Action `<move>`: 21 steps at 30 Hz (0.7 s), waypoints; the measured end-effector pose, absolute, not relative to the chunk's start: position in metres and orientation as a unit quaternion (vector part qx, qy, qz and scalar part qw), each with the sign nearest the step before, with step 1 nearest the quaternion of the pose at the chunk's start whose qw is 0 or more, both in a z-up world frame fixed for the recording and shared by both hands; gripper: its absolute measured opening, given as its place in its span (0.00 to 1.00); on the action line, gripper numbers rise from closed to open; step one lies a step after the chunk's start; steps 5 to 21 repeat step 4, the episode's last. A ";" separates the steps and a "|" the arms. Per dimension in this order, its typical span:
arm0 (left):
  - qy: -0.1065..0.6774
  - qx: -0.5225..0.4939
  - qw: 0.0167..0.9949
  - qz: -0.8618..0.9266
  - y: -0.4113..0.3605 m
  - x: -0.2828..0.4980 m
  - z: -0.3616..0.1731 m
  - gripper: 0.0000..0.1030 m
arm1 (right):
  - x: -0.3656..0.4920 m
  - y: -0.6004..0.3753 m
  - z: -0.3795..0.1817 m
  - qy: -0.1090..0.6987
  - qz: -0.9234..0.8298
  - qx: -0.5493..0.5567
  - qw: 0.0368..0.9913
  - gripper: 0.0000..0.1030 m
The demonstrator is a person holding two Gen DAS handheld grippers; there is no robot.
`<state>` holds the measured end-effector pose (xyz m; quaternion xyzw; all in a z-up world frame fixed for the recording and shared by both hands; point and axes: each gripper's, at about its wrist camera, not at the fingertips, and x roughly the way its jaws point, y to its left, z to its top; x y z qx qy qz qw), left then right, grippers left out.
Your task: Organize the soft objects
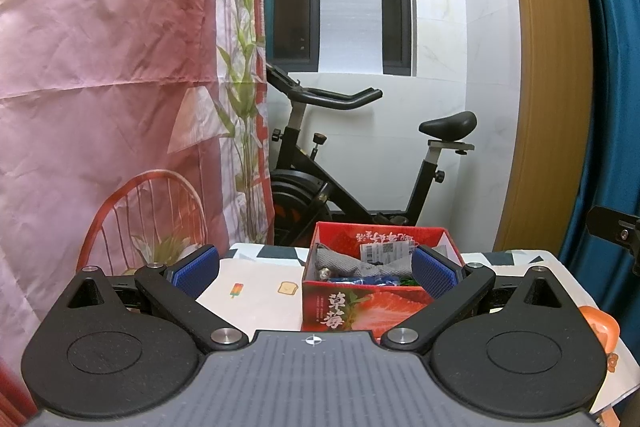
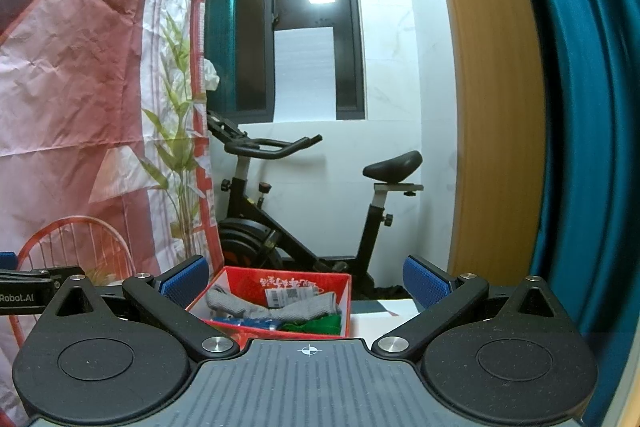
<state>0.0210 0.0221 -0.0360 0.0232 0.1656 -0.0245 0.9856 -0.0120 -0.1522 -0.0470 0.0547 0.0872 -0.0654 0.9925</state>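
Observation:
A red strawberry-print cardboard box [image 1: 360, 311] stands on the table with its top open. Inside lie a grey knitted cloth [image 1: 348, 263], a blue item [image 1: 360, 281] and a bit of green fabric [image 1: 408, 281]. My left gripper [image 1: 316, 273] is open, held back from the box, nothing between its blue pads [image 1: 196, 273]. In the right wrist view the same box [image 2: 280, 283] sits straight ahead, holding the grey cloth [image 2: 280, 305], the blue item [image 2: 244, 323] and green fabric [image 2: 316, 326]. My right gripper [image 2: 306, 283] is open and empty, just short of the box.
The table wears a white cloth [image 1: 256, 291] with small food prints. An orange object [image 1: 600, 327] lies at its right edge. Behind stand an exercise bike [image 1: 320, 187], a pink printed curtain [image 1: 100, 67], a wooden door frame [image 1: 548, 67] and a teal curtain [image 2: 580, 107].

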 end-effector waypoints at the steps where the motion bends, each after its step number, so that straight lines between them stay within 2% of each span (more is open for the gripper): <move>1: 0.165 0.024 0.986 -0.025 0.022 0.021 -0.036 1.00 | -0.012 -0.152 -0.047 0.087 -0.065 0.054 0.993 1.00; 21: 0.166 0.023 0.986 -0.024 0.022 0.021 -0.036 1.00 | -0.012 -0.151 -0.047 0.088 -0.066 0.054 0.992 1.00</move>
